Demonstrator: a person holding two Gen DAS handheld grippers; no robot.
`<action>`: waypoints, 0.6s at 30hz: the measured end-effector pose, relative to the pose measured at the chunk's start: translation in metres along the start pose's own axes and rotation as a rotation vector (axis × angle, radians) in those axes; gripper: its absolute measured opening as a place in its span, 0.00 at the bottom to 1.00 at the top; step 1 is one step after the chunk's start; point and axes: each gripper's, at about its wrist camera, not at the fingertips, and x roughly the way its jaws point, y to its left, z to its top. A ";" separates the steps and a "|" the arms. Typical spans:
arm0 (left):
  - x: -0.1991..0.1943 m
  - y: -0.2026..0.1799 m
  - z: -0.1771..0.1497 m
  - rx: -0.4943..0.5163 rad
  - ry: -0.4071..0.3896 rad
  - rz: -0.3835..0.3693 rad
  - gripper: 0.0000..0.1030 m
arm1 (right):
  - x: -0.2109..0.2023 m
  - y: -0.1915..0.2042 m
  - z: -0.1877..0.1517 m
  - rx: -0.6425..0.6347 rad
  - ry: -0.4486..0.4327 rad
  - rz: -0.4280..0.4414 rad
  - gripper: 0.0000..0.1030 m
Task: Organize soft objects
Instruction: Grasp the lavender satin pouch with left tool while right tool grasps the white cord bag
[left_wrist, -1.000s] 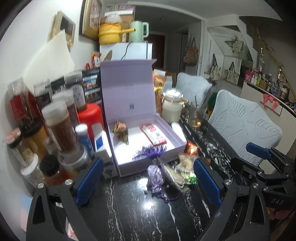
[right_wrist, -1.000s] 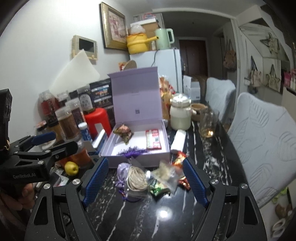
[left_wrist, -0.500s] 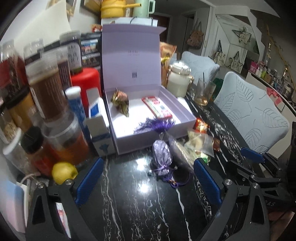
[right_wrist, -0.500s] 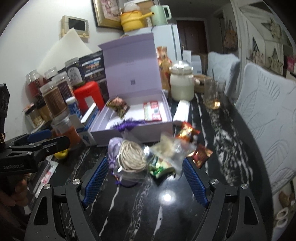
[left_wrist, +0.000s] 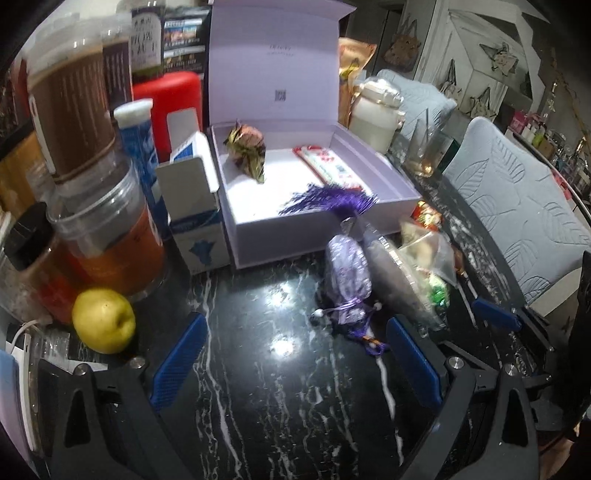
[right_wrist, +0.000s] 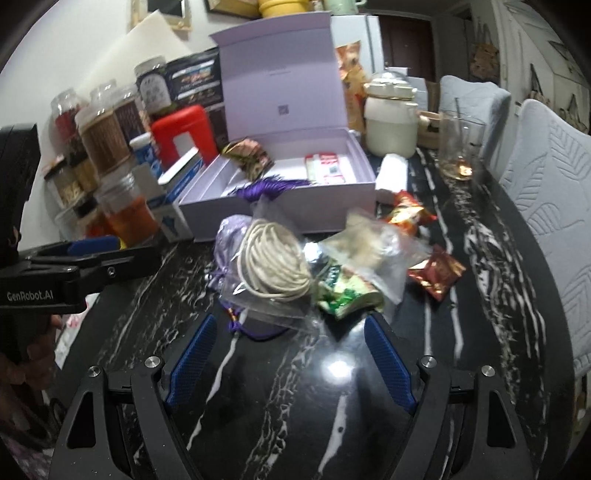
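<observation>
Left claw (left_wrist: 293, 360): blue pads spread wide, nothing between them, low over the black marble surface (left_wrist: 266, 406) at lower centre of the left wrist view. Right claw (right_wrist: 288, 354): equally wide open, empty, at bottom centre of its own view.

Just beyond the right claw's tips, mid-frame: a clear bag holding a coil of cream cord (right_wrist: 275, 264), lying partly on a lavender drawstring sachet (right_wrist: 231, 236). Right of it, touching, a clear bag of pale snacks (right_wrist: 373, 245) and a green wrapper (right_wrist: 345, 291). Two red foil packets (right_wrist: 436, 273) sit further right, slightly apart.

Behind the pile, centre frame: open lilac gift box (left_wrist: 380, 181), lid upright. Inside: a dried-leaf bundle (left_wrist: 249, 153), a red-and-white packet (left_wrist: 325, 166), and a purple tassel (left_wrist: 328, 197) draped over the front wall.

Left of frame: jars, a carton (left_wrist: 195, 206), and a yellow apple (left_wrist: 103, 319) just beside the left claw's left pad.

Risks, as judged:
- The pile overlaps; closing on the cord bag may drag the sachet or its strings along.
- Slick bag film could slip from the pads.
- The tassel hangs on the box wall; a brush in passing could pull it out.
- A leftward swing could knock the apple or the jars.
</observation>
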 end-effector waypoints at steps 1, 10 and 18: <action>0.003 0.003 0.000 -0.007 0.007 0.004 0.96 | 0.003 0.002 0.001 -0.017 -0.001 -0.003 0.81; 0.018 0.024 -0.001 -0.066 0.040 0.025 0.96 | 0.037 0.008 0.012 -0.092 -0.005 -0.030 0.80; 0.025 0.023 0.005 -0.073 0.036 -0.005 0.96 | 0.052 0.003 0.028 -0.085 -0.016 -0.010 0.60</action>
